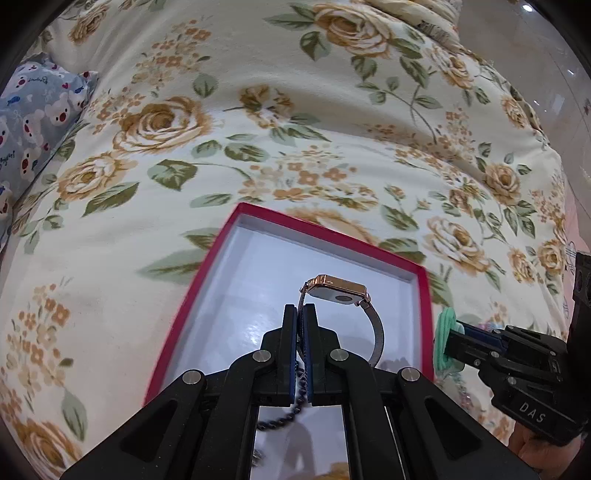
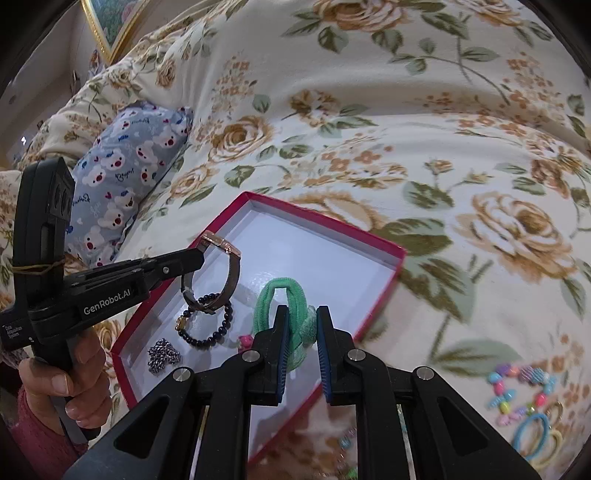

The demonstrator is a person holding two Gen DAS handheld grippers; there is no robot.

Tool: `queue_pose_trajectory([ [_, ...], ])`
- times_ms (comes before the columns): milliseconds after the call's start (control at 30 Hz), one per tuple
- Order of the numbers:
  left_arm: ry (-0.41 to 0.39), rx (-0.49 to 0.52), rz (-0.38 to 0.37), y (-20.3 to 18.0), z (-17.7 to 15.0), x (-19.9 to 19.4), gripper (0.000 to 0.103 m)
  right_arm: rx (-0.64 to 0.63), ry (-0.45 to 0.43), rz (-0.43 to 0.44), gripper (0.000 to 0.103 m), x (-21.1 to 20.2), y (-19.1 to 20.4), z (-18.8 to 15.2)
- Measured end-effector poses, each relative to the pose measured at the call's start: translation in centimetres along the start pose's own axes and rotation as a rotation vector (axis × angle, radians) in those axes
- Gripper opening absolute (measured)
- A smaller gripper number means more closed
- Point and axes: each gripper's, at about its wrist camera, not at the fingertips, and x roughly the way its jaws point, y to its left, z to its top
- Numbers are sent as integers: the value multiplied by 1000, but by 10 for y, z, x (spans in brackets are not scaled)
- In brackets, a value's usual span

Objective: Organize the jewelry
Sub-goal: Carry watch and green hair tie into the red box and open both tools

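Note:
A red box (image 1: 424,291) with a white inside lies on the floral bedspread; it also shows in the right wrist view (image 2: 388,254). My left gripper (image 1: 301,314) is shut on the mesh strap of a rose-gold watch (image 1: 338,291) and holds it above the box; the watch also shows in the right wrist view (image 2: 221,242). My right gripper (image 2: 301,317) is shut on a green hair tie (image 2: 288,295) over the box's near right edge. A dark bead bracelet (image 2: 225,325) and a sparkly hair clip (image 2: 164,354) lie inside the box.
A blue bear-print pillow (image 2: 129,173) lies to the left of the box. Colourful bead bracelets (image 2: 517,384) and hair ties (image 2: 535,439) lie on the bedspread to the right. A gold picture frame (image 2: 107,29) is at the far left.

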Motion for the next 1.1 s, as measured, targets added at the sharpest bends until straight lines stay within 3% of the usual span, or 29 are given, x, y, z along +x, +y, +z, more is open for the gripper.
queue_pose_trajectory([
  [433, 43, -49, 41, 21, 15, 51, 2, -27, 96, -24, 14, 46, 0, 3],
  [800, 79, -74, 51, 26, 15, 73, 3, -44, 129, -22, 18, 55, 1, 2],
  [967, 84, -79, 55, 27, 16, 71, 6, -39, 129, -16, 20, 54, -1, 1],
  [1100, 78, -57, 67, 21, 13, 65, 18, -40, 126, -16, 27, 52, 1, 1],
])
